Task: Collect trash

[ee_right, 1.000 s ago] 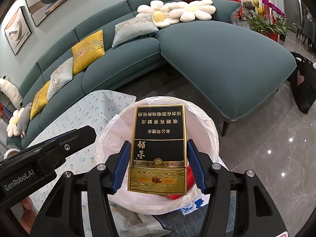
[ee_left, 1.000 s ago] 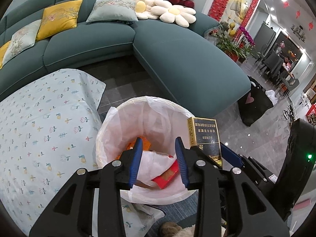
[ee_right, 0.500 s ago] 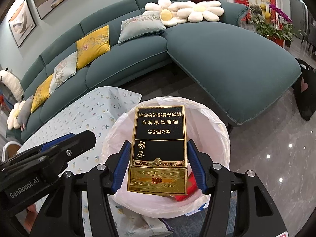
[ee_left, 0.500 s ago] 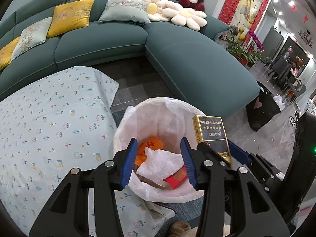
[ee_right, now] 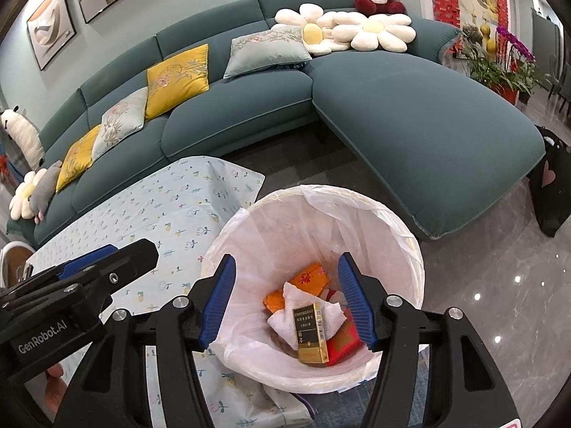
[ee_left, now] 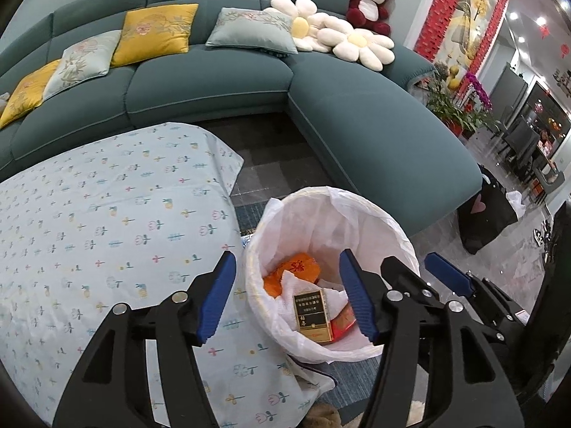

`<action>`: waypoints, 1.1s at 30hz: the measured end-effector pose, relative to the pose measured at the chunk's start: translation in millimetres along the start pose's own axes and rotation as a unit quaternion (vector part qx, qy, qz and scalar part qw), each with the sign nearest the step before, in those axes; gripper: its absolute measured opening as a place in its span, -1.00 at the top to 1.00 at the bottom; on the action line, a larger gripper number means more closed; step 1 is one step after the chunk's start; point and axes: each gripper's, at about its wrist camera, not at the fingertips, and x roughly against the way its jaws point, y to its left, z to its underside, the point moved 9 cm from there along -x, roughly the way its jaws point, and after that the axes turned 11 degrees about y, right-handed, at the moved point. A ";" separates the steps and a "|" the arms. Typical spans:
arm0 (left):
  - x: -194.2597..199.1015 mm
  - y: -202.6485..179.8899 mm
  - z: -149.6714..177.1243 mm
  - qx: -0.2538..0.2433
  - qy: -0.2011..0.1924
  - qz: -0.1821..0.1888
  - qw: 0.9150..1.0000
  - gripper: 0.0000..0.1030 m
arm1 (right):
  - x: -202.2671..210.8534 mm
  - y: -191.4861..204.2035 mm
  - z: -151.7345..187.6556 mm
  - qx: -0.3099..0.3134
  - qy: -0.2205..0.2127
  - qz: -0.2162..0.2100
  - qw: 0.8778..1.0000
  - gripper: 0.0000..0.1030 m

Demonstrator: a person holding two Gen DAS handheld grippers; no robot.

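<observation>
A black and gold box (ee_right: 309, 331) lies inside the white-lined trash bin (ee_right: 399, 224), on a crumpled white tissue (ee_right: 285, 317) beside orange packets (ee_right: 309, 275) and a red packet (ee_right: 343, 346). My right gripper (ee_right: 287, 301) is open and empty above the bin. My left gripper (ee_left: 288, 296) is open and empty, over the bin's left rim; the bin (ee_left: 392, 221) and the box (ee_left: 312, 310) show between its fingers. The right gripper's blue finger (ee_left: 448, 278) shows at the right of the left wrist view.
A table with a floral cloth (ee_left: 107, 221) stands left of the bin. A teal sofa (ee_right: 410, 114) with cushions curves behind. A black bag (ee_right: 553, 192) sits on the grey floor at the right. Potted plants (ee_right: 499, 67) stand far right.
My right gripper opened and the black and gold box dropped into the bin. My left gripper opened wider and shifted left.
</observation>
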 end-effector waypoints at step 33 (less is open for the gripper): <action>34.4 52.7 67.5 0.025 -0.010 -0.092 0.995 -0.49 | 36.4 14.0 52.8 0.024 -0.006 0.016 1.000 -0.63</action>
